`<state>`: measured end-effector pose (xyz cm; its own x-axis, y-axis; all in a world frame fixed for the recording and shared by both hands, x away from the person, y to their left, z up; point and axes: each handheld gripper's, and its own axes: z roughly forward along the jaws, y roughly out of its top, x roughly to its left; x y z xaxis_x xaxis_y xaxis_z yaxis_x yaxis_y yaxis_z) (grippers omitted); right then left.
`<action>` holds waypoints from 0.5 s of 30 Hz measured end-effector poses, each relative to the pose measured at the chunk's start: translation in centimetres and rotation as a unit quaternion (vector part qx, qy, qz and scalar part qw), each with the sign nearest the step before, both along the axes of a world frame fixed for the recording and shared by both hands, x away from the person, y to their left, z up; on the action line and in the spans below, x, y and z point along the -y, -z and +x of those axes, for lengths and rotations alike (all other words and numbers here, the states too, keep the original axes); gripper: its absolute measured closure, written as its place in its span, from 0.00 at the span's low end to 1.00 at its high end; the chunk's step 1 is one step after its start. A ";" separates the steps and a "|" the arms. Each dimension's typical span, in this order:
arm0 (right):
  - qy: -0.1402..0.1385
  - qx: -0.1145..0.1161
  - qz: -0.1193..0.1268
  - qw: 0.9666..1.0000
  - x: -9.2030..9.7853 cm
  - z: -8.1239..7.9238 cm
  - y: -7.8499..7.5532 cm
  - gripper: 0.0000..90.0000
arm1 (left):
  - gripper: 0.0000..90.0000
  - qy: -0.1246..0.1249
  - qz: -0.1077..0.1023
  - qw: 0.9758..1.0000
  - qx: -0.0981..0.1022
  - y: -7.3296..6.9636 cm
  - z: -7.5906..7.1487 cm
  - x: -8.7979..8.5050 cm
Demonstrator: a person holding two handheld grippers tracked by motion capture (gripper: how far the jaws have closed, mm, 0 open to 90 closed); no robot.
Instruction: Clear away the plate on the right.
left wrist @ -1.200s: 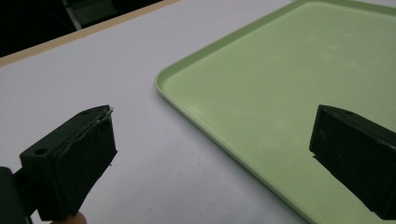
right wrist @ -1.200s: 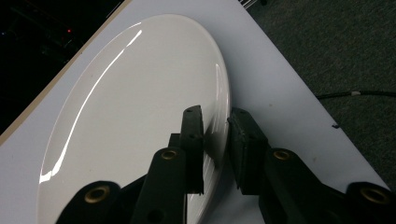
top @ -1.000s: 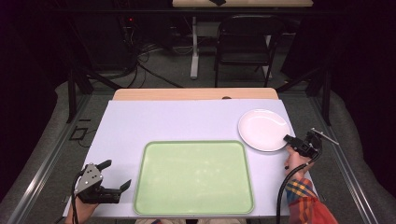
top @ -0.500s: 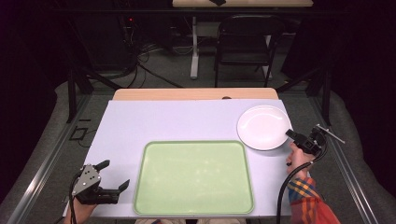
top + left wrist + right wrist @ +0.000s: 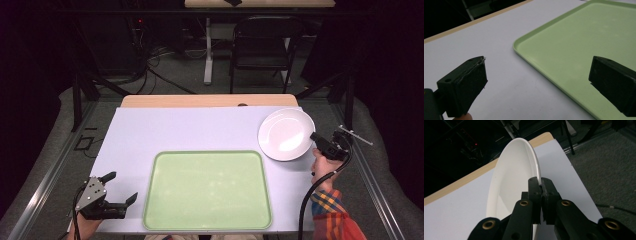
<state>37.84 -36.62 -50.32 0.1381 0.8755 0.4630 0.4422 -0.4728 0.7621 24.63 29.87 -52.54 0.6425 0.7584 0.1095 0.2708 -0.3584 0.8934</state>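
Black and spread wide, the jaws of the left gripper (image 5: 116,190) hold nothing; it sits at the near left corner of the table (image 5: 200,127), just beside the tray's left edge. In the left gripper view one jaw hangs over the pale sheet and the other over the tray's near corner. The green tray (image 5: 207,190) lies empty at the near middle of the table. To its right, touching or nearly touching the tray's far right corner, rests the white plate (image 5: 286,134). The right gripper (image 5: 541,185) is pinched tight on the plate's right rim, held by the person's right hand (image 5: 324,167).
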 end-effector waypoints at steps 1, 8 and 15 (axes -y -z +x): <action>0.000 0.000 0.000 1.000 0.0 0.0 0.0 0.97 | 0.01 0.000 0.000 1.000 0.000 0.0 0.0 0.0; -0.018 0.016 -0.076 0.997 -1.3 -0.4 -1.8 0.97 | 0.02 -0.002 0.000 1.000 0.000 0.0 -0.1 -0.1; -0.040 0.037 -0.169 0.984 -3.4 -1.0 -3.8 0.97 | 0.02 -0.003 0.001 1.000 0.001 0.0 -0.1 -0.1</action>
<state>36.86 -33.22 -46.51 0.0394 0.9878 0.1505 0.4049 -0.1535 0.9014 24.56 29.94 -52.50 0.6375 0.7623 0.1119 0.2711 -0.3580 0.8935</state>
